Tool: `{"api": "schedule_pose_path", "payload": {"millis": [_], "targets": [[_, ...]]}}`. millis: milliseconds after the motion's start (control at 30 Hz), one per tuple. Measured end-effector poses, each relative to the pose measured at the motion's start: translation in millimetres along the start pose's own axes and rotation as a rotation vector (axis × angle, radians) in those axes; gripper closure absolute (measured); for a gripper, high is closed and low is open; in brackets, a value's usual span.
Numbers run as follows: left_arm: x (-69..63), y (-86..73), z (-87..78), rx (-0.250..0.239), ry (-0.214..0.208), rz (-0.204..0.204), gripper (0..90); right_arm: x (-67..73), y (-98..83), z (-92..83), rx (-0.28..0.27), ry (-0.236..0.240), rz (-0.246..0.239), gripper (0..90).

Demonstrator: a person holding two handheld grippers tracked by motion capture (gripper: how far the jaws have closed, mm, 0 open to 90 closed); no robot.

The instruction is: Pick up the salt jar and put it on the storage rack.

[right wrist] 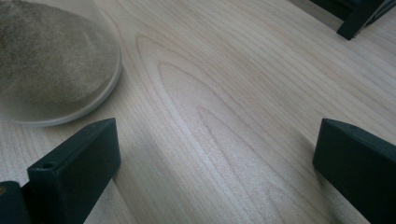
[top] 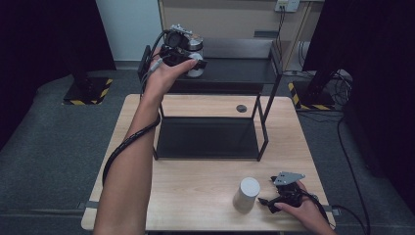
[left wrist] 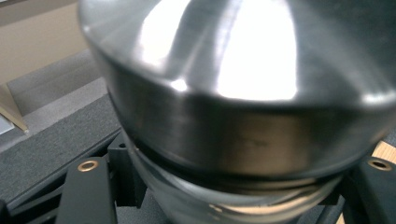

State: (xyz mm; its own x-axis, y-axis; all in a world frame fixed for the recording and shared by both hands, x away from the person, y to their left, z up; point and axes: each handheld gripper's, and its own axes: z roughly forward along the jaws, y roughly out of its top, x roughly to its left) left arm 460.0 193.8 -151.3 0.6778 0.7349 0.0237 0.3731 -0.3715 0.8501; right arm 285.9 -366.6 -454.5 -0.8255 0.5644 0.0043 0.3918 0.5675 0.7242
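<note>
A glass jar (top: 196,70) with a shiny metal lid (left wrist: 243,70) stands on the top level of a black rack (top: 240,71). My left gripper (top: 192,60) is raised to it, its jaws closed on either side of the jar's glass body (left wrist: 233,205). A pale cylinder (top: 246,194) stands upright at the front of the wooden table (top: 195,191). My right gripper (top: 268,191) rests on the table just right of it, open, with bare wood between its jaws (right wrist: 215,172). The cylinder's base (right wrist: 51,70) lies to the upper left in the right gripper view.
The rack's lower black shelf (top: 205,137) sits on the table's middle, framed by thin black legs (top: 264,132). A small dark disc (top: 241,108) lies on the table behind it. Grey carpet surrounds the table.
</note>
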Motion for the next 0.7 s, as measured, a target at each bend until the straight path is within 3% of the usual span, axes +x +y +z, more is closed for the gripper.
{"api": "schedule_pose_path", "payload": {"millis": [267,333,500,700], "targets": [[-0.1,-3.0,0.1,-0.012,0.0,0.0,29.5,0.0,0.0,0.0,0.0,0.0,-0.001,1.7],[-0.9,-4.1,-0.9,-0.012,0.001,0.021,28.5,0.0,-0.1,0.0,0.0,0.0,-0.001,1.7],[-5.1,-5.2,-7.4,-0.019,0.006,0.041,11.2,0.0,0.0,0.0,0.0,0.0,-0.001,1.7],[-12.8,-2.7,-23.0,-0.019,0.041,0.08,7.3,0.1,0.4,-0.2,0.003,0.0,0.001,1.7]]}}
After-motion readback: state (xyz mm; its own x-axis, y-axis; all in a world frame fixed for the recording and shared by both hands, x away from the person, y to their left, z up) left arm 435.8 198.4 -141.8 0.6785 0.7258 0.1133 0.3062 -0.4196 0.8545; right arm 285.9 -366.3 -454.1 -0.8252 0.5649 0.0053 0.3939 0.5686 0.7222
